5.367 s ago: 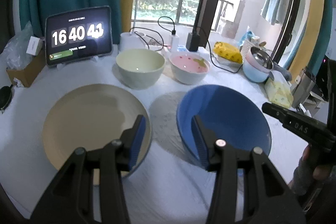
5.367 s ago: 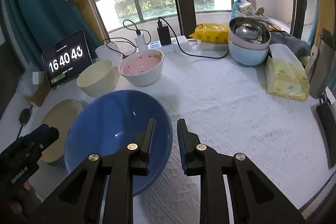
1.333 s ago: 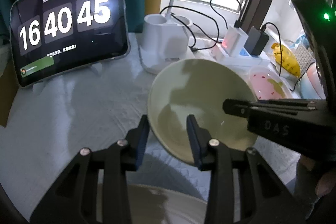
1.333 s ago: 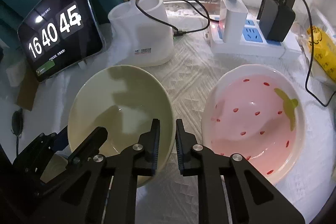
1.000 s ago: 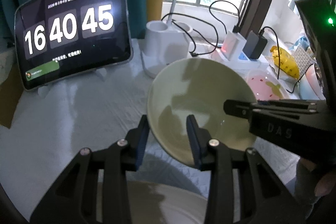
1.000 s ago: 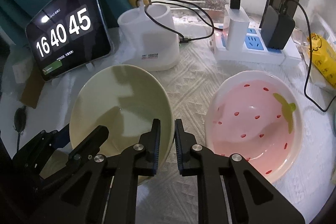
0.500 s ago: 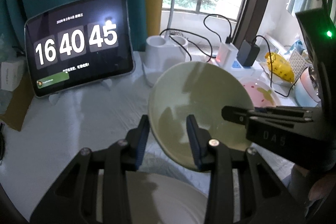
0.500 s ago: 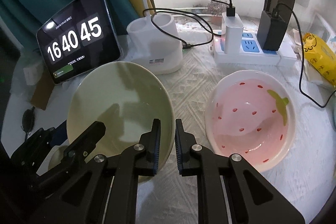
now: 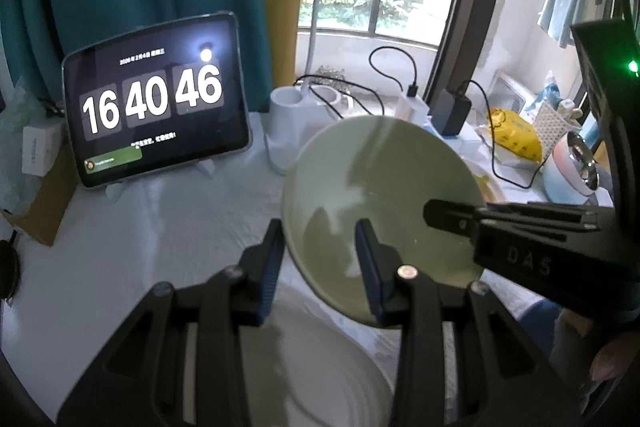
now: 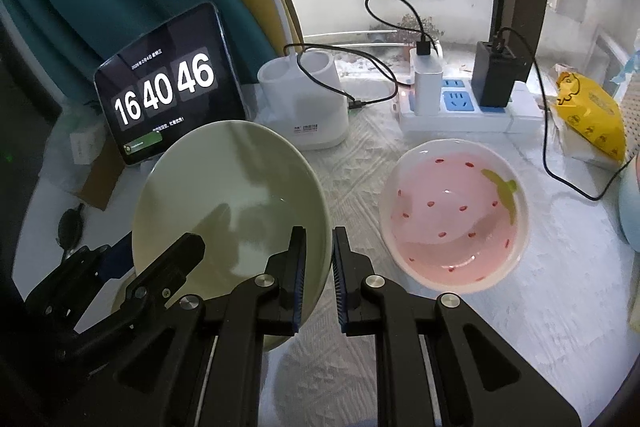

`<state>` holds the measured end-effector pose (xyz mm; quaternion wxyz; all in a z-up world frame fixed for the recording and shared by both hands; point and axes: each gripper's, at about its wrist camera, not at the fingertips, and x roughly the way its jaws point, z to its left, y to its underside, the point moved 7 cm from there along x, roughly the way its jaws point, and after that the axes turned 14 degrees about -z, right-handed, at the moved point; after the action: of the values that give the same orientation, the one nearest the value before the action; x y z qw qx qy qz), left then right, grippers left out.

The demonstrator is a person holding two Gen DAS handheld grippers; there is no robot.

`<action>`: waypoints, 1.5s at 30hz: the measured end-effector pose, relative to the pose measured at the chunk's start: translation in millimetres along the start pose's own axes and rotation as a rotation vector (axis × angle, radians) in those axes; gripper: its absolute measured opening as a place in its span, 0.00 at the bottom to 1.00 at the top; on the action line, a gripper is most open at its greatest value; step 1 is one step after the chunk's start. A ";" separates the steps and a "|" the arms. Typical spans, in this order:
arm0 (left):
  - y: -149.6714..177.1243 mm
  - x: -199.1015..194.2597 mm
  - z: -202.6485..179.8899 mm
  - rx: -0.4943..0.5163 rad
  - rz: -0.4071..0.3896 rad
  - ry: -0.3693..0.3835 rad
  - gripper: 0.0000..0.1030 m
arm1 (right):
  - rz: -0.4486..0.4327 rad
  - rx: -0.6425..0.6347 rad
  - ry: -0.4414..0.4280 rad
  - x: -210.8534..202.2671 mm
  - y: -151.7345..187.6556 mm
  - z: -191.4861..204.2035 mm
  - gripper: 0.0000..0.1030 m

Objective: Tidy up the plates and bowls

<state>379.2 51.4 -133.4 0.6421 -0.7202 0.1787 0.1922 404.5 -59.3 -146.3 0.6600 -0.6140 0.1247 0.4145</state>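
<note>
A pale green bowl is held in the air, tilted, by both grippers. My left gripper is shut on its near left rim. My right gripper is shut on its right rim; the bowl also shows in the right wrist view. A cream plate lies on the table below the bowl. A pink strawberry bowl stands on the table to the right of the right gripper.
A tablet clock stands at the back left. A white holder, a power strip with cables and a yellow packet line the back. A light blue container stands at the far right.
Both grippers have lifted the green bowl off the table and drawn it back towards the cream plate. The scene behind looks farther away.
</note>
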 end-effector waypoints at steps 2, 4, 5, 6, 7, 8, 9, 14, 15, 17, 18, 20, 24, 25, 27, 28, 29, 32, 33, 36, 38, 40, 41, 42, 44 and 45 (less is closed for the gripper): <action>0.2 -3.2 -2.3 0.000 0.001 0.003 0.36 | -0.004 -0.002 0.001 -5.5 1.4 -0.2 0.14; 0.1 -7.3 -5.4 0.001 0.001 0.009 0.36 | -0.010 -0.003 0.002 -12.2 2.6 -0.8 0.14; -0.1 -9.3 -6.9 0.001 0.000 0.011 0.36 | -0.012 -0.001 0.003 -14.0 2.9 -0.5 0.14; -0.4 -11.6 -8.6 0.002 -0.002 0.012 0.36 | -0.016 0.000 0.003 -17.5 3.5 -1.0 0.14; -0.5 -14.3 -11.1 0.001 -0.001 0.017 0.36 | -0.019 0.001 0.002 -20.4 4.0 -1.6 0.14; -0.9 -16.3 -12.7 0.002 -0.004 0.018 0.36 | -0.022 0.001 0.002 -23.6 4.5 -2.0 0.14; -1.3 -19.0 -14.6 0.003 -0.006 0.020 0.36 | -0.026 0.002 0.002 -27.5 5.1 -2.9 0.14; -5.2 -30.2 -23.0 0.012 -0.021 0.027 0.36 | -0.043 0.004 0.002 -41.0 5.5 -4.4 0.14; -6.0 -32.4 -24.8 0.013 -0.024 0.029 0.36 | -0.049 0.004 0.002 -44.4 5.3 -5.0 0.14; -7.2 -37.1 -28.8 0.015 -0.030 0.033 0.36 | -0.057 0.005 0.003 -50.2 5.2 -5.9 0.14; -7.6 -38.7 -30.0 0.017 -0.032 0.035 0.36 | -0.060 0.006 0.003 -53.3 5.3 -6.7 0.14; -8.0 -42.6 -33.4 0.018 -0.035 0.039 0.36 | -0.068 0.005 0.005 -58.1 5.4 -7.8 0.14; -8.1 -47.7 -39.9 0.023 -0.039 0.045 0.36 | -0.080 0.009 0.008 -69.0 7.8 -13.0 0.14; -8.2 -49.3 -41.8 0.022 -0.039 0.047 0.36 | -0.082 0.009 0.009 -70.9 8.4 -13.6 0.14; -8.3 -51.3 -45.2 0.022 -0.039 0.051 0.36 | -0.087 0.008 0.012 -75.5 10.0 -15.7 0.14; -8.3 -52.6 -47.1 0.021 -0.039 0.053 0.36 | -0.088 0.009 0.012 -77.3 10.6 -16.7 0.14; -8.3 -54.1 -48.6 0.021 -0.040 0.055 0.36 | -0.090 0.011 0.013 -79.4 11.5 -17.4 0.14; -8.5 -59.1 -54.1 0.024 -0.044 0.061 0.36 | -0.099 0.014 0.014 -86.6 12.9 -20.5 0.14; -8.7 -61.1 -56.1 0.025 -0.046 0.063 0.36 | -0.104 0.015 0.014 -89.9 13.4 -21.7 0.14; -9.4 -65.1 -60.2 0.026 -0.050 0.068 0.36 | -0.110 0.020 0.014 -97.1 15.7 -25.0 0.14; -9.1 -67.3 -63.3 0.027 -0.051 0.070 0.36 | -0.113 0.021 0.016 -101.9 17.5 -27.0 0.14; -8.5 -68.9 -66.3 0.027 -0.051 0.073 0.36 | -0.115 0.023 0.017 -104.8 18.8 -28.4 0.14; -8.0 -70.0 -68.1 0.028 -0.052 0.075 0.36 | -0.116 0.025 0.018 -106.1 19.4 -29.5 0.14; -7.9 -71.3 -69.8 0.029 -0.052 0.076 0.36 | -0.118 0.027 0.018 -108.1 20.3 -31.0 0.14; -7.1 -73.1 -72.3 0.030 -0.051 0.081 0.36 | -0.121 0.030 0.020 -111.4 21.8 -32.8 0.14; -6.5 -74.0 -74.3 0.032 -0.050 0.083 0.36 | -0.123 0.031 0.021 -113.1 22.6 -34.1 0.14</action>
<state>322.2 -21.0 -82.8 0.6503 -0.7214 0.1902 0.1432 329.7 -137.3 -93.4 0.6924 -0.6144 0.0999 0.3648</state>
